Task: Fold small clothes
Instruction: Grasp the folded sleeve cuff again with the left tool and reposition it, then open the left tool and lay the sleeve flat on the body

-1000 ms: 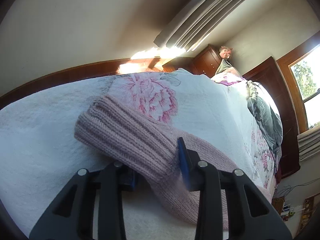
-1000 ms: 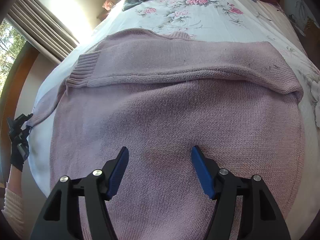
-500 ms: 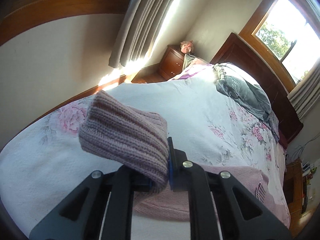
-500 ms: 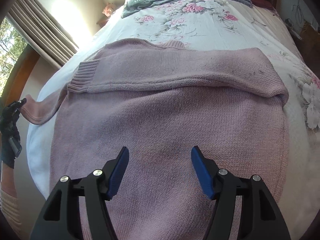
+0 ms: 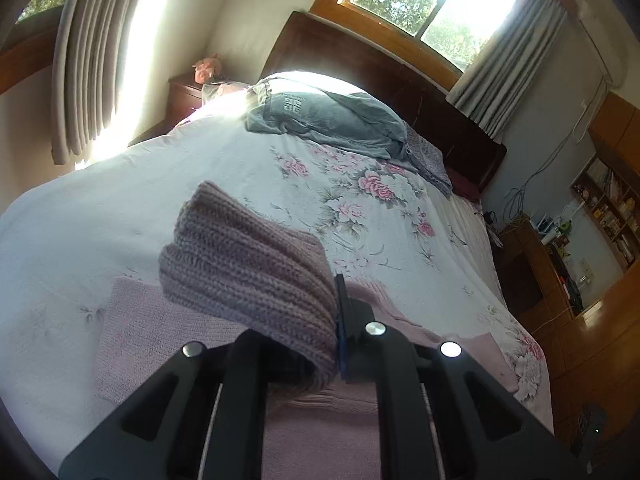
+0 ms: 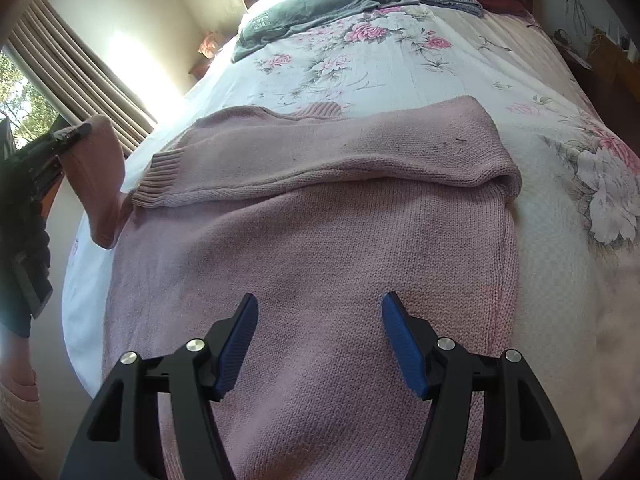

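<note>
Step in hand: second sleeve fold on pink sweater [image 6: 312, 248], laid flat on floral bedspread [image 6: 400, 72]. Far sleeve [image 6: 340, 156] already crossed over chest, cuff ending near left edge of body.

Left gripper [image 5: 336, 332]: jaws clamped on ribbed cuff [image 5: 248, 276] of near sleeve, cuff bunched and raised clear of bed. Seen from right wrist view as lifted sleeve [image 6: 98, 184] hanging from left gripper [image 6: 64, 136] beside sweater's left side, well above bedspread.

Right gripper [image 6: 318, 340]: jaws wide apart, holding nothing, hovering low over lower body of sweater, blue pads either side of mid-panel. Contact with knit: cannot tell.

Next move, as judged: carry cuff across body toward opposite side, lay sleeve flat parallel to first one, release. Needs enough slack so shoulder fold lands straight along side seam; no dragging of body panel. Right gripper well placed to pin hem area if knit starts to creep.

Risk: thick knit bunching at shoulder, sleeve landing skewed.

Grey garments [image 6: 312, 4] piled by headboard, well apart, not involved.
</note>
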Motion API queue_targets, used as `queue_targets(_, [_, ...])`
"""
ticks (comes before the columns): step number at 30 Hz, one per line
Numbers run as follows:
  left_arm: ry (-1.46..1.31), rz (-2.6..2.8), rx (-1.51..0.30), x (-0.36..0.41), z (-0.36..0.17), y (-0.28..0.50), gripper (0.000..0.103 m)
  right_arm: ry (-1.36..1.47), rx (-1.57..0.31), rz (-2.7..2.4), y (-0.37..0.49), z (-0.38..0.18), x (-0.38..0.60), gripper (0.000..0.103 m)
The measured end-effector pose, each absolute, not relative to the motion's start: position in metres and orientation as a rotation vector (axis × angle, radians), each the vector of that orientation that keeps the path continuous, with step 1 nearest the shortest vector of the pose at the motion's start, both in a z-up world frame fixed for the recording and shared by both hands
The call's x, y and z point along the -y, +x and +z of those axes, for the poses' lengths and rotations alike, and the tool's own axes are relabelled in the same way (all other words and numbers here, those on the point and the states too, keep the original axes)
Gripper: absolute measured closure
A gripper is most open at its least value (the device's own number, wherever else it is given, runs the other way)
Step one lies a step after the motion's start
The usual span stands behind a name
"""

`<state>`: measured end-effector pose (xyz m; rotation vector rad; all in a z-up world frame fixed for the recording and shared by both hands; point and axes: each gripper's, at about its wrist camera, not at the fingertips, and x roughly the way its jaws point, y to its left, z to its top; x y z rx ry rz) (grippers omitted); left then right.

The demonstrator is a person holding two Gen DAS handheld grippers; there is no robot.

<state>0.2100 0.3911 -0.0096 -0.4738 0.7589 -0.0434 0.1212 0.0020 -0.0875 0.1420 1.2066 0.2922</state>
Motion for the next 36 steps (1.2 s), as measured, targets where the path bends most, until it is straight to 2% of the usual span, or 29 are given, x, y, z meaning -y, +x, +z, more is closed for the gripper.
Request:
queue_targets(7, [-0.441,-0.135,-0.832,-0.298,-0.039,0.243,0.094,0.166,-1.202,0.283,0.119,-0.091,0.025,0.038])
queue_targets(15, [-0.421,-0.140,-0.987,-0.255,-0.098,0.267,0.091,0.214,-1.202,0.312,0.122,-0.100,0.038,0.038])
queue_targets(17, [-0.419,-0.158,-1.048,-0.250,-0.116,0.271,0.085,0.205,-1.201,0.317,0.123,-0.101,0.037,0.037])
queue_targets(19, [-0.375,-0.162,-1.031,-0.245,-0.119,0.266,0.082,0.197,-1.201,0.320,0.124,-0.101,0.036,0.037])
queue_targets(21, [-0.342,-0.241,-1.017,-0.235,-0.111,0.261,0.070,0.194,-1.200,0.324,0.124,-0.102,0.036,0.037])
queue_targets(22, [-0.338,-0.305,-1.007,-0.228,-0.105,0.257,0.058,0.194,-1.200,0.324,0.124,-0.102,0.036,0.037])
queue_targets(23, [-0.316,-0.354,-1.001,-0.222,-0.100,0.252,0.053,0.195,-1.201,0.323,0.125,-0.102,0.036,0.037])
queue_targets(25, [-0.262,-0.400,-0.991,-0.213,-0.092,0.240,0.052,0.198,-1.203,0.317,0.126,-0.101,0.034,0.037])
queue_targets(28, [-0.272,-0.403,-0.979,-0.230,-0.085,0.227,0.050,0.195,-1.208,0.304,0.128,-0.098,0.032,0.037])
queue_targets(32, [-0.348,-0.264,-0.948,-0.293,-0.079,0.215,0.049,0.196,-1.191,0.320,0.140,-0.084,0.026,0.037])
queue_targets(36, [-0.305,-0.089,-0.962,-0.345,-0.080,0.206,0.048,0.230,-1.184,0.402,0.168,-0.066,0.005,0.037])
